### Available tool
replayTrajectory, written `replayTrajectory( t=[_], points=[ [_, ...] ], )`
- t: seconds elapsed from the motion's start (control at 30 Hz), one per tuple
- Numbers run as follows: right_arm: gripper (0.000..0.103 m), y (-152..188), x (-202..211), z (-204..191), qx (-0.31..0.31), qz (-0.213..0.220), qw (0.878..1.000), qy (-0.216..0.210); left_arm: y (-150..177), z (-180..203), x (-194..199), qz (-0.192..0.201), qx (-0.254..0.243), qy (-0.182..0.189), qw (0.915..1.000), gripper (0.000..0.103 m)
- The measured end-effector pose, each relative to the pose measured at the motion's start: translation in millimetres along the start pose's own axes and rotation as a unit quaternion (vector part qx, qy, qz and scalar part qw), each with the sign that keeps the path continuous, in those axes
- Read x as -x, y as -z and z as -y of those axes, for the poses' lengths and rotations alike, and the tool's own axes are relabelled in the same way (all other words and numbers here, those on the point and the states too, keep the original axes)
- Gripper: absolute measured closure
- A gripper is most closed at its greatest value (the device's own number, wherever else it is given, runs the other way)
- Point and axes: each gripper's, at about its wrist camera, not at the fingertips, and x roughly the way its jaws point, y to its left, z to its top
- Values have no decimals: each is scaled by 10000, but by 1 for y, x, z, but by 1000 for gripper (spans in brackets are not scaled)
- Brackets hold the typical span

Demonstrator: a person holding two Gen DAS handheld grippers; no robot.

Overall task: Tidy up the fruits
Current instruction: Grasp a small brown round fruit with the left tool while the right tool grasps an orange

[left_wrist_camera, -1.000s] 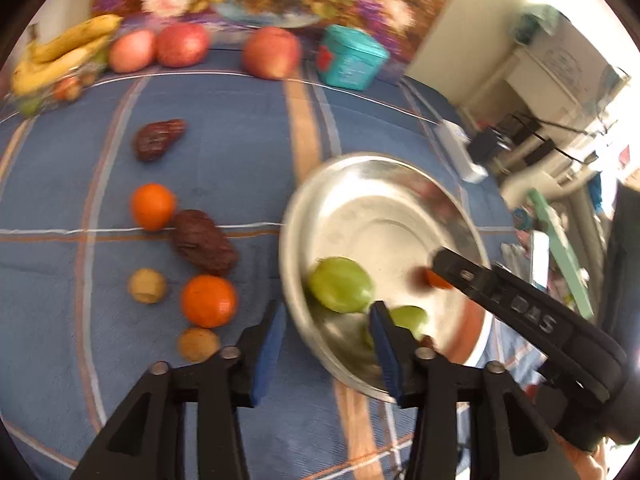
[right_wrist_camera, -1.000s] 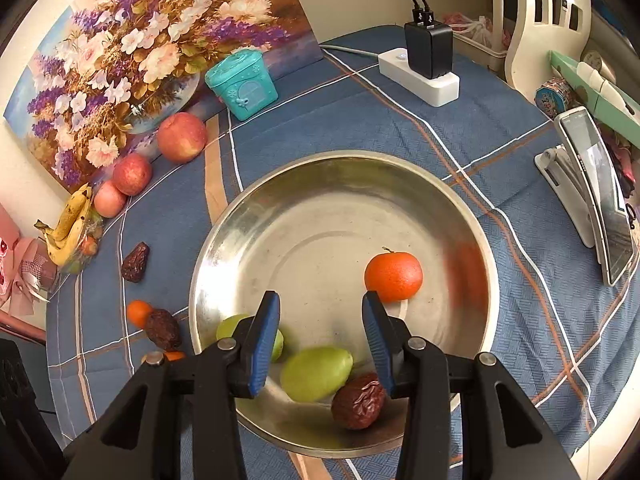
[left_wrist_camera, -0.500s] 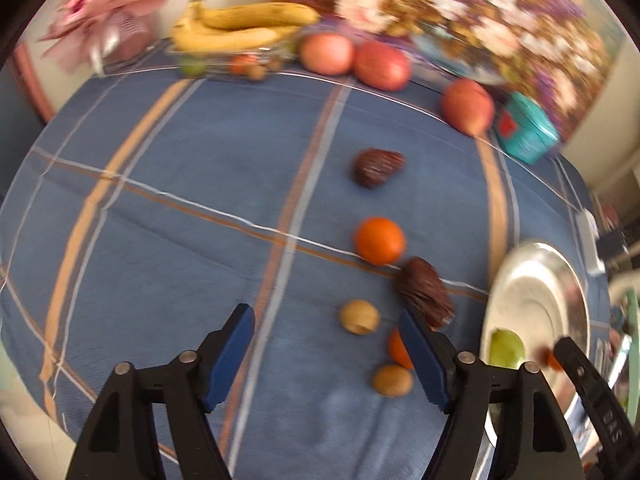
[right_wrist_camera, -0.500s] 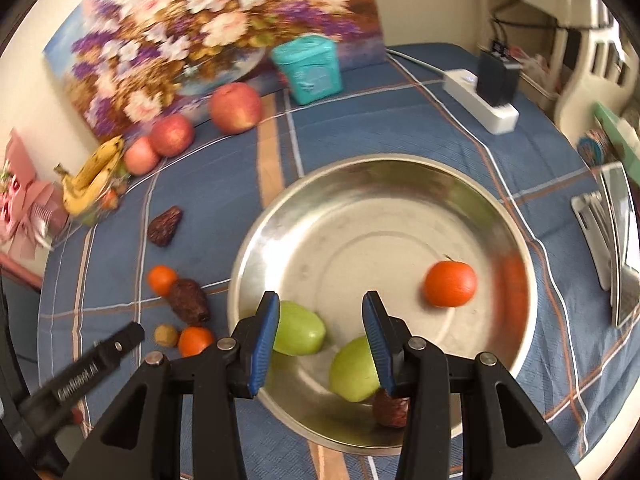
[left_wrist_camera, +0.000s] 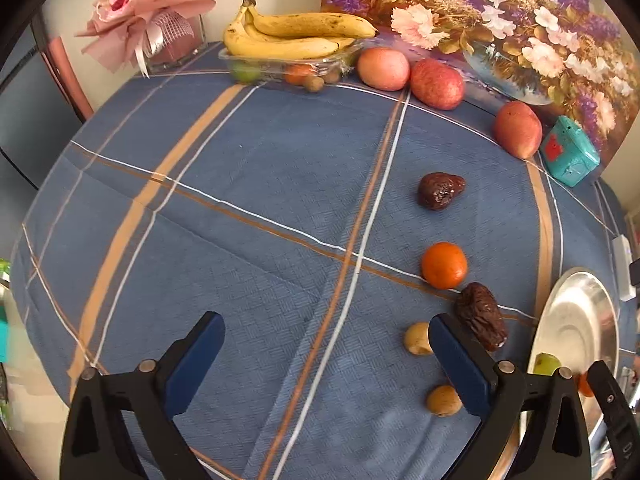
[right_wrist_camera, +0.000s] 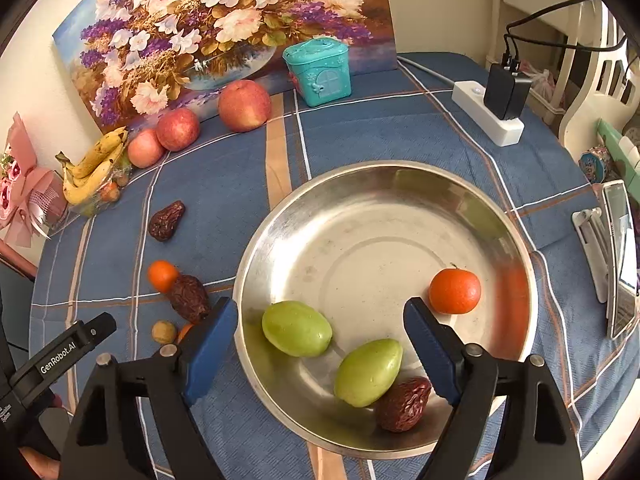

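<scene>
A steel bowl [right_wrist_camera: 360, 216] holds two green fruits [right_wrist_camera: 297, 328] [right_wrist_camera: 368, 372], a small orange [right_wrist_camera: 455, 291] and a dark date [right_wrist_camera: 403, 404]. My right gripper [right_wrist_camera: 320, 348] is open and empty above the bowl's near side. My left gripper [left_wrist_camera: 326, 364] is open and empty over the blue cloth. To its right lie an orange [left_wrist_camera: 444, 265], two dates [left_wrist_camera: 440, 190] [left_wrist_camera: 482, 315] and two small brown fruits [left_wrist_camera: 416, 339] [left_wrist_camera: 443, 401]; the bowl's rim [left_wrist_camera: 576, 312] shows at the right edge.
Three apples [left_wrist_camera: 383, 68] [left_wrist_camera: 437, 83] [left_wrist_camera: 517, 129], a banana tray [left_wrist_camera: 288, 46], a teal tin [left_wrist_camera: 570, 156] and a flower painting [right_wrist_camera: 224, 28] line the back. A power strip [right_wrist_camera: 490, 118] and a phone stand [right_wrist_camera: 616, 256] sit right of the bowl.
My left gripper swung left, away from the bowl, and opened wide over the cloth. My right gripper opened wider and backed off slightly; one green fruit rolled inside the bowl.
</scene>
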Motion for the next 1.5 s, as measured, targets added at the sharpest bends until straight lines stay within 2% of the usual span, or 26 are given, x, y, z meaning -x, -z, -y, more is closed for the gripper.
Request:
replayTrajectory(
  t=[0.1,0.13,0.4,0.5,0.6,0.67,0.8,0.9,1.03,1.1,1.17,1.27,1.3,1.33,1.4,1.5],
  points=[
    [15,0,-1,0,49,28,9999,94,0,1,1,77,-83,-124,9999,0],
    [9,0,0,-1,63,62,9999,145,1,2,0,100,-123,-179,9997,0],
    [9,1,1,-7,199,210,9996,65,2,2,2,363,-210,-176,9990,0],
    [9,2,-1,-9,186,167,9997,-38,3,1,3,484,-189,-24,9986,0],
    [9,2,-3,-11,136,125,9995,-248,2,1,3,444,-165,354,9982,0],
    [9,3,-3,-15,209,134,9996,-165,0,-5,4,402,-16,690,9968,0],
    [9,2,-2,-26,369,160,9984,-402,-5,-13,7,521,54,471,9975,0],
    [9,3,0,-40,548,200,9964,-622,-9,-20,8,560,198,581,9965,0],
    [9,6,0,-60,841,191,9929,-817,-13,-22,12,685,143,606,9957,0],
    [16,8,-3,-70,969,127,9910,-917,-15,-21,13,718,88,669,9951,1],
    [32,11,-7,-81,1115,40,9889,-984,-15,-17,12,669,28,828,9943,1],
    [35,16,-15,-93,1319,-107,9868,-932,-15,-9,6,505,-81,974,9939,1],
    [38,18,-18,-97,1394,-172,9858,-919,-15,-7,3,451,-94,1028,9936,1],
    [46,19,-21,-100,1425,-232,9852,-922,-15,-6,0,374,-77,1121,9930,2],
    [47,21,-29,-103,1434,-407,9849,-884,-14,-3,-10,138,-44,1317,9912,8],
    [48,23,-40,-105,1450,-580,9844,-809,-9,7,-25,-114,-183,1301,9913,15]
  ],
)
